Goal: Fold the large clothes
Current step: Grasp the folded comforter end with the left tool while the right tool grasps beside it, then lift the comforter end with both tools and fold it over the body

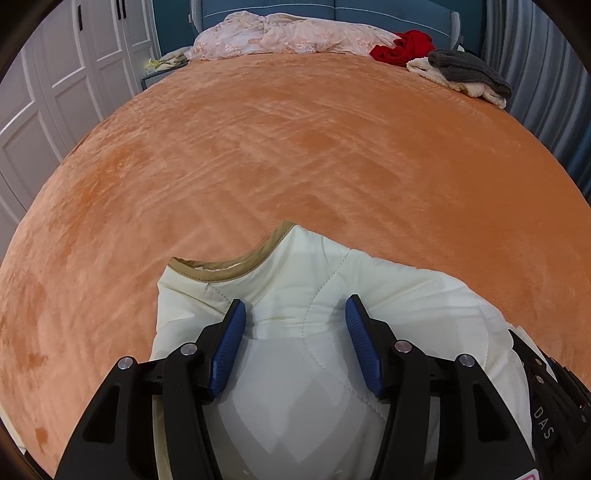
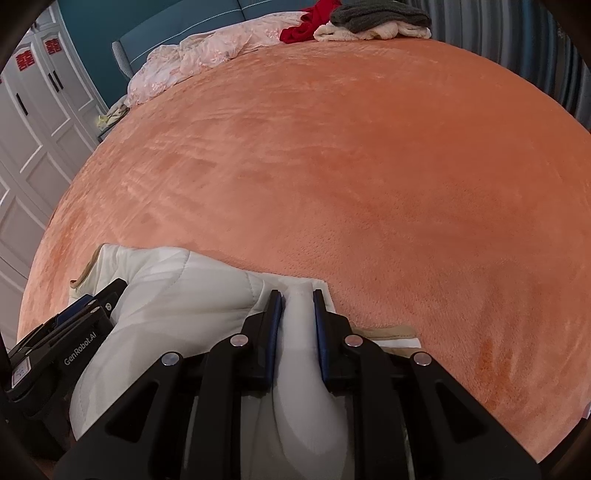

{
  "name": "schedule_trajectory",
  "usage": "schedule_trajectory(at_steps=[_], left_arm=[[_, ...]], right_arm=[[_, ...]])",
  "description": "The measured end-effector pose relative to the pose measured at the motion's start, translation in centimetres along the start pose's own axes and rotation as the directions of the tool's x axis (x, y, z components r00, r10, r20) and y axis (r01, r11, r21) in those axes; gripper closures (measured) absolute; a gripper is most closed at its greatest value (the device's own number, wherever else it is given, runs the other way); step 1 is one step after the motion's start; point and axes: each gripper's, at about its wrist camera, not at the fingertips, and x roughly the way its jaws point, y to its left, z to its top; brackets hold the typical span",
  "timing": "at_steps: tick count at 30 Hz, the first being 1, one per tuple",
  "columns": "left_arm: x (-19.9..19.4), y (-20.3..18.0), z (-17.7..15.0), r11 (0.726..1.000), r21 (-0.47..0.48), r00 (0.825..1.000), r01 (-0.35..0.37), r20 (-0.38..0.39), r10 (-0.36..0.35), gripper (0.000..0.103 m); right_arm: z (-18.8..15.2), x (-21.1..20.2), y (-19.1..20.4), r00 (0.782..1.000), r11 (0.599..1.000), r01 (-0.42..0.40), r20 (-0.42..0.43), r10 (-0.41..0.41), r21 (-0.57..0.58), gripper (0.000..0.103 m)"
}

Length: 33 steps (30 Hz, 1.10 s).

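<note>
The cream quilted garment [image 1: 314,295] lay bunched at the near edge of the bed [image 1: 295,147], at about six o'clock in both wrist views, on the orange plush bedspread [image 2: 369,184]. Its tan-trimmed neckline [image 1: 221,271] curved toward eleven o'clock in the left wrist view, and a strip of the same tan trim showed at four o'clock beside the right claw in the right wrist view.

The left claw [image 1: 295,314] stood spread, its blue pads [image 1: 236,343] well apart, with the garment's quilted cloth lying between and below them; the pads did not press on the cloth. The right claw [image 2: 297,299] was nearly pressed together and pinched a raised fold of the garment between its fingers [image 2: 273,306]. In the right wrist view the left claw appeared at nine o'clock, resting against the garment's side.

Far across the bed, toward twelve o'clock, a crumpled pale pink floral quilt [image 1: 288,35] lay against the blue headboard [image 1: 258,7]. Toward one o'clock in the left wrist view sat a red cloth [image 1: 402,46], and just beside it a grey knit piece [image 1: 469,68] lay on top of a cream fleecy piece [image 1: 480,88]. White panelled wardrobe doors [image 1: 55,74] stood at nine to ten o'clock, and grey curtains [image 1: 561,92] hung at two o'clock.
</note>
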Motion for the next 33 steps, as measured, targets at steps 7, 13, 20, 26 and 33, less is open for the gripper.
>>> schedule_trajectory(at_steps=[7, 13, 20, 26, 33], left_arm=[[-0.1, -0.1, 0.0, 1.000, 0.000, 1.000, -0.007, 0.010, 0.007, 0.048], [-2.4, 1.8, 0.5, 0.997, -0.061, 0.999, 0.054, -0.002, -0.054, 0.038], [-9.6, 8.4, -2.9, 0.960, -0.180, 0.974, 0.216, -0.026, -0.224, 0.017], [-10.2, 12.6, -8.2, 0.850, -0.384, 0.905, 0.360, -0.077, -0.418, 0.017], [-9.4, 11.1, -11.0, 0.826, -0.370, 0.874, 0.425, -0.070, -0.481, 0.017]], right_arm=[[0.0, 0.0, -0.2, 1.000, 1.000, -0.006, 0.015, 0.006, 0.007, 0.087], [0.9, -2.0, -2.6, 0.992, 0.985, -0.125, -0.007, 0.127, 0.116, 0.075], [-1.1, -8.2, -6.9, 0.952, 0.942, -0.286, -0.065, 0.301, 0.175, 0.033], [-5.5, -9.0, -7.2, 0.891, 0.903, -0.389, -0.173, 0.419, 0.182, 0.027], [-7.1, -7.8, -6.5, 0.871, 0.880, -0.425, -0.168, 0.462, 0.212, 0.014]])
